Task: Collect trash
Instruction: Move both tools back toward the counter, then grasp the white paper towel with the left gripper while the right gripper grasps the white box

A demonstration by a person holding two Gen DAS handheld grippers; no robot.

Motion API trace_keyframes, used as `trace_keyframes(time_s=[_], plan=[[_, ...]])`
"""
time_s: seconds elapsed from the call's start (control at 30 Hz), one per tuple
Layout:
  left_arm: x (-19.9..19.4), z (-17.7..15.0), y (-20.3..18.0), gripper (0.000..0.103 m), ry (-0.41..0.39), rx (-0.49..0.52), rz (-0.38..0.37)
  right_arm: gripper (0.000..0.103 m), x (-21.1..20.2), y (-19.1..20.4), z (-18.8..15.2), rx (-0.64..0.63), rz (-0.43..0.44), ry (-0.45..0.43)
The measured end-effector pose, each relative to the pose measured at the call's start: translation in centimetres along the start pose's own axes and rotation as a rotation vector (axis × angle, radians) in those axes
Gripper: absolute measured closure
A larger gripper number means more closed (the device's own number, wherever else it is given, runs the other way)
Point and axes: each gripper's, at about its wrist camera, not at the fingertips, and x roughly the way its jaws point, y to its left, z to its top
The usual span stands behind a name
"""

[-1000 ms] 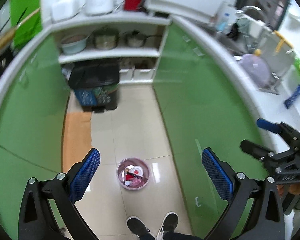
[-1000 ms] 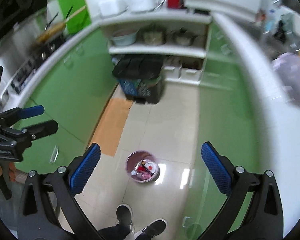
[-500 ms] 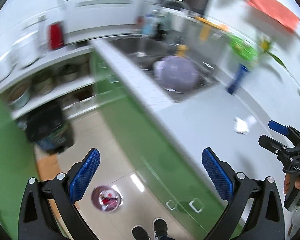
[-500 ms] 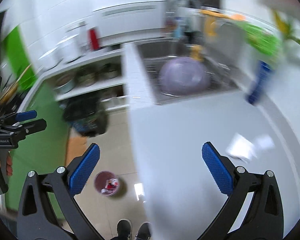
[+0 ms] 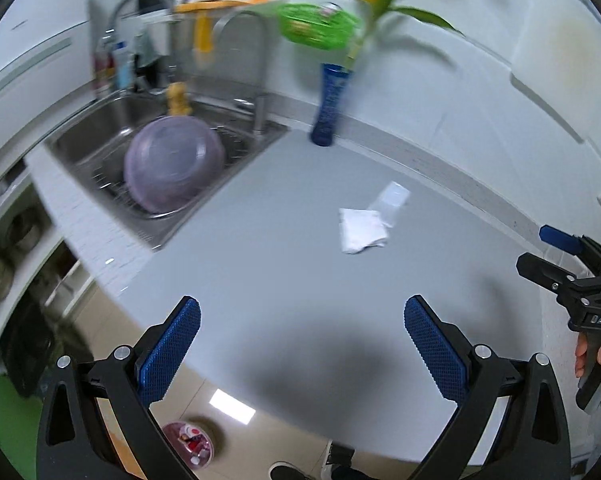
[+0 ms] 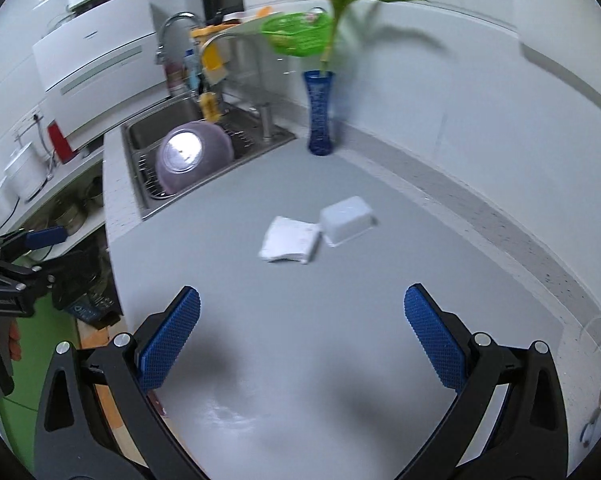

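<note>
A crumpled white tissue (image 5: 361,230) (image 6: 289,239) lies on the grey countertop (image 5: 284,272) (image 6: 284,320), touching a clear plastic tub (image 5: 392,197) (image 6: 346,220) that lies upturned beside it. My left gripper (image 5: 299,344) hangs open over the counter's near edge, well short of both. My right gripper (image 6: 300,340) is open too, over the counter, with the tissue ahead between its fingers' lines. A small pink bin (image 5: 188,442) holding trash stands on the floor below the counter edge.
A steel sink (image 5: 112,136) (image 6: 204,136) at the left holds a purple bowl (image 5: 172,168) (image 6: 194,156). A blue vase (image 5: 330,108) (image 6: 319,116) with a plant stands at the back wall. A person's shoe (image 5: 288,470) shows by the floor.
Both views have swung up from the floor and green cabinets to the countertop. The tissue and tub have come nearer and more central. Both grippers stay open.
</note>
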Motion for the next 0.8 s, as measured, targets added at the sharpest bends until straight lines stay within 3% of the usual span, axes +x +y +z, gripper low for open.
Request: trace_keyframes(time_s=[0.4, 0.8], plan=[[11.0, 4.9, -5.4, 0.005, 0.096, 0.04, -0.011, 0.003, 3.6, -6.7, 1.7, 0.027, -0.01, 0.04], [21.0, 6.7, -7.7, 0.005, 0.214, 0.04, 0.035, 0.003, 8.1, -10.5, 1.7, 0.02, 0.018, 0.111]])
